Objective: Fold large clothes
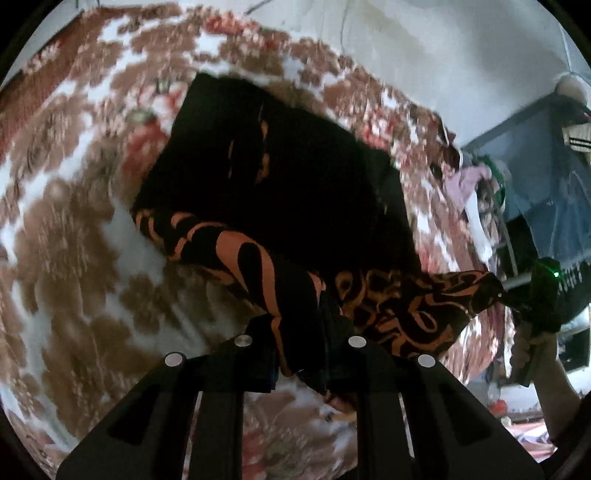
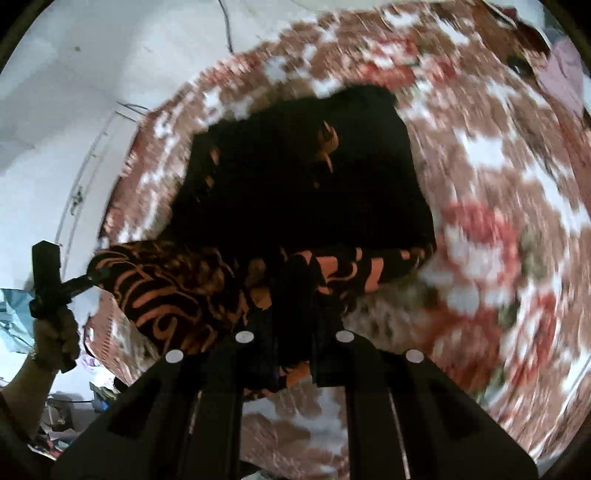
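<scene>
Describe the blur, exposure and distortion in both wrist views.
Left wrist view: bedspread smeared by motion, garment near-black with detail lost, fisheye bends the edges. Right wrist view: heavier streaking on the bedspread, wall bright and washed out.

a bed [image 1: 74, 229] under a brown, white and red floral blanket [image 2: 480, 229] fills most of both views, blurred. behind it rises a white wall [image 1: 424, 48] with a thin dark cable [image 2: 226, 26] hanging down it. at the bed's side stands a blue rack [image 1: 535, 177] with pink cloth [image 1: 461, 181] nearby. the floor clutter [image 2: 74, 402] is too blurred to tell.
</scene>
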`<state>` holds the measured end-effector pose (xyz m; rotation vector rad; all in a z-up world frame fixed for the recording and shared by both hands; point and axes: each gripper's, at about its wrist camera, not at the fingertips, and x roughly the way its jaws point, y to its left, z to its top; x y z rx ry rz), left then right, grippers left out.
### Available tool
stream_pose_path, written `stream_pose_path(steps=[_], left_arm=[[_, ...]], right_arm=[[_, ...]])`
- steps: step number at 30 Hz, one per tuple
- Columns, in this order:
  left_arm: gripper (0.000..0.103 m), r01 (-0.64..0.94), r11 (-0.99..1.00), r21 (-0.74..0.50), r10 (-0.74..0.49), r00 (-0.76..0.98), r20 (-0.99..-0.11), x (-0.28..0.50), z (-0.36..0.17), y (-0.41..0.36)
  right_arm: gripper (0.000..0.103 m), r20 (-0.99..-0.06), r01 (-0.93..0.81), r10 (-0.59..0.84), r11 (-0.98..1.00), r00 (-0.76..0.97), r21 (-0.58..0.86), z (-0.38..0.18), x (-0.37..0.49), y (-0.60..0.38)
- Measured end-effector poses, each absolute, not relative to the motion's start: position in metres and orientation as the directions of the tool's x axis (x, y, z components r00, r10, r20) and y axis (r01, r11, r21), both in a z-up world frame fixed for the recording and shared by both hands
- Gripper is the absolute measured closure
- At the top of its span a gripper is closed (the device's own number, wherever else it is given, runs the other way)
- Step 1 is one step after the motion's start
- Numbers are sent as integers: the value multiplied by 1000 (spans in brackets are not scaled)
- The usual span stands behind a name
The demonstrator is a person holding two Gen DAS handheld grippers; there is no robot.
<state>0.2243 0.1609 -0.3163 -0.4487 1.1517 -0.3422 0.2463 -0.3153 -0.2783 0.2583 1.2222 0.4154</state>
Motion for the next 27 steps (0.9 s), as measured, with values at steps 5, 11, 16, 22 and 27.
stream_pose_path(steps=[5,11,16,22,27], left_arm=[[87,20,846,-532,-477,472,-741,268,-281,163],[88,25,827,-561,-498,496,-711,341,-279,171],[87,24,833,-552,-494,480,-725,409,-286,173],[87,-64,817,-572,-494,434,-754,501,-329,191],[87,-199,800,-566,-483,346,-805,564,-388,211]], right_arm=[[91,-827,-235,459,886,324,400,-248,304,-317],[91,-814,-196,411,912,411,361,-243,361,-322],[91,-826,-134,340,940,449,314,-262,427,-322],[91,-858,-32,303,947,414,319,-315,509,-327],[91,-907,2,261,961,329,277,-368,569,-328]])
